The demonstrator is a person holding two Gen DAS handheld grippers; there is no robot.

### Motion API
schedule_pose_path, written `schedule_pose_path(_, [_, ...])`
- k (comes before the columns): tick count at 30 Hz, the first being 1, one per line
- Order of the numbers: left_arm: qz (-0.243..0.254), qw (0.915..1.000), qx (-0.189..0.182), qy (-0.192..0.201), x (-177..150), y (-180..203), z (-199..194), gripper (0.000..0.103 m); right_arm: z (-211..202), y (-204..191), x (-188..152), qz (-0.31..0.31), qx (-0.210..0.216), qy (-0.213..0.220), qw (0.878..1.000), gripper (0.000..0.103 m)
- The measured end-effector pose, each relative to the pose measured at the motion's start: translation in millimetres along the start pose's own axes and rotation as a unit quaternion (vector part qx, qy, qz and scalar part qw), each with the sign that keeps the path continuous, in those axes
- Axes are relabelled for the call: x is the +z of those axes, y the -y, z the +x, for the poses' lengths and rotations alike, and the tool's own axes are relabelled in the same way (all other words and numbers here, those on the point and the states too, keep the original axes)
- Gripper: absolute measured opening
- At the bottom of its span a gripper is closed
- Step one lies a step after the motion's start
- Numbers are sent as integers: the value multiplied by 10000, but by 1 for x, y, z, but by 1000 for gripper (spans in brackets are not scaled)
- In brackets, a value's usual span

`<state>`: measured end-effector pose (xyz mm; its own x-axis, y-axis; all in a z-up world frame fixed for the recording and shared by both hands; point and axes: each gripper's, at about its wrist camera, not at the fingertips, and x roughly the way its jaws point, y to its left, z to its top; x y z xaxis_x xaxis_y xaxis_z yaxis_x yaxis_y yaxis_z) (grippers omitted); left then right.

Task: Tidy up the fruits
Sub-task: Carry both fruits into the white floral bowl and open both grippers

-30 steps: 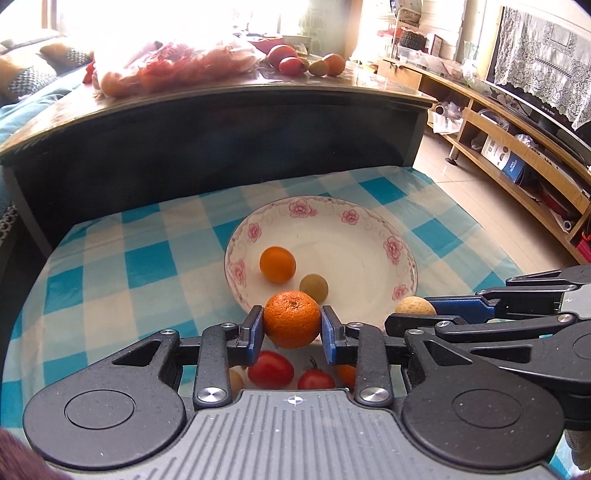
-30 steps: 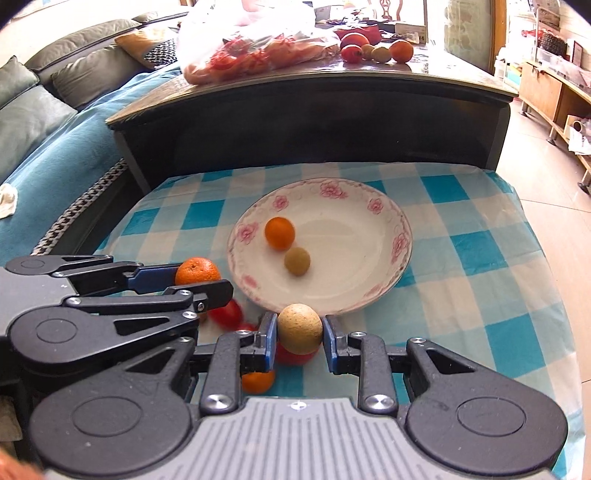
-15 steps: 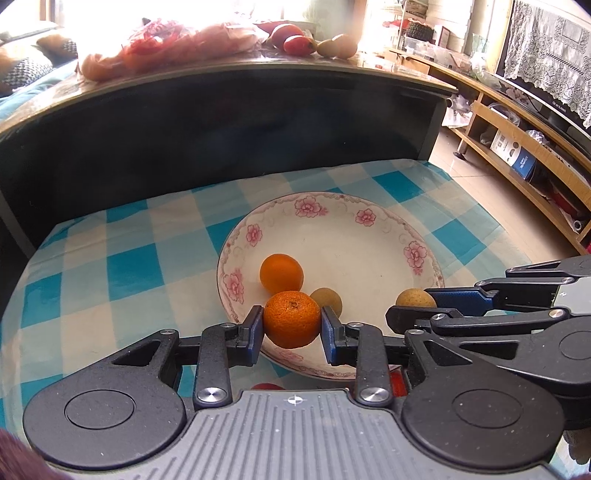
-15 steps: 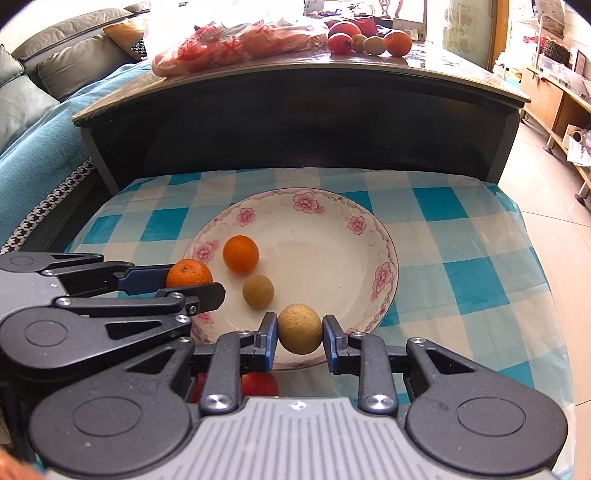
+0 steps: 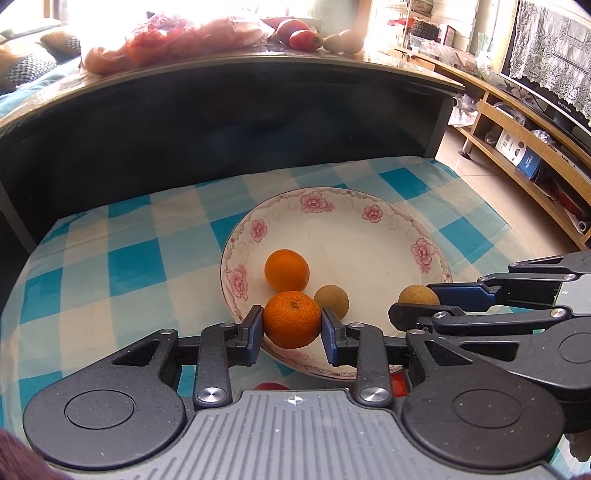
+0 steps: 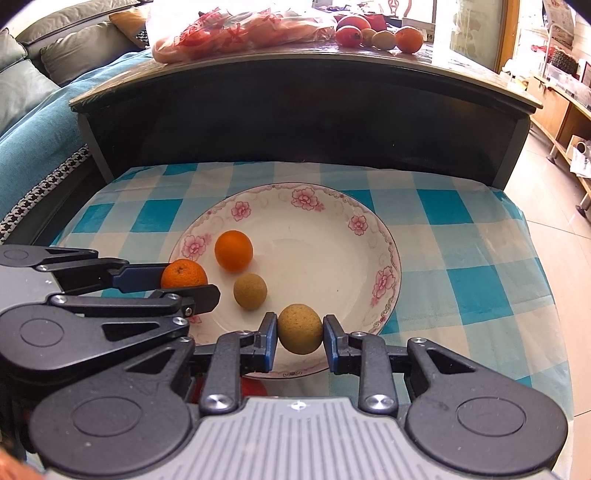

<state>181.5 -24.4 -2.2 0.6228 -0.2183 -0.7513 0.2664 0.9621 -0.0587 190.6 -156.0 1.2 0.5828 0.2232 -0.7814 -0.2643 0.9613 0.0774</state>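
Observation:
A white plate with pink flowers (image 5: 369,236) (image 6: 332,229) sits on the blue checked cloth. In it lie a smooth orange (image 5: 286,269) (image 6: 233,250) and a small tan fruit (image 5: 331,301) (image 6: 250,291). My left gripper (image 5: 291,320) is shut on a mandarin (image 5: 291,319) (image 6: 183,274) over the plate's near left rim. My right gripper (image 6: 300,334) is shut on a second tan fruit (image 6: 300,334) (image 5: 417,295) over the plate's near rim. The two grippers are side by side, close together.
Red tomatoes (image 6: 253,387) (image 5: 271,386) lie on the cloth under the grippers, mostly hidden. A dark raised table (image 6: 295,92) stands behind the cloth, bearing a bag of fruit (image 6: 236,33) and loose fruit (image 6: 380,35). A sofa is left, wooden shelves (image 5: 535,155) right.
Both grippers have moved forward with their fruits, from the cloth in front of the plate to over the plate's near rim. The tomatoes have slipped under the grippers.

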Motion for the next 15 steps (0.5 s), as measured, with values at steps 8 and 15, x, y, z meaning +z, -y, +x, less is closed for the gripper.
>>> schedule_pose_path(8, [-57, 10000, 17, 18, 1, -2, 0, 43, 0, 0, 1, 1, 15, 49, 10000, 32])
schedule_pose_path(15, [-128, 9999, 1, 72, 3, -5, -4, 47, -5, 1, 1, 29, 14, 122, 9999, 32])
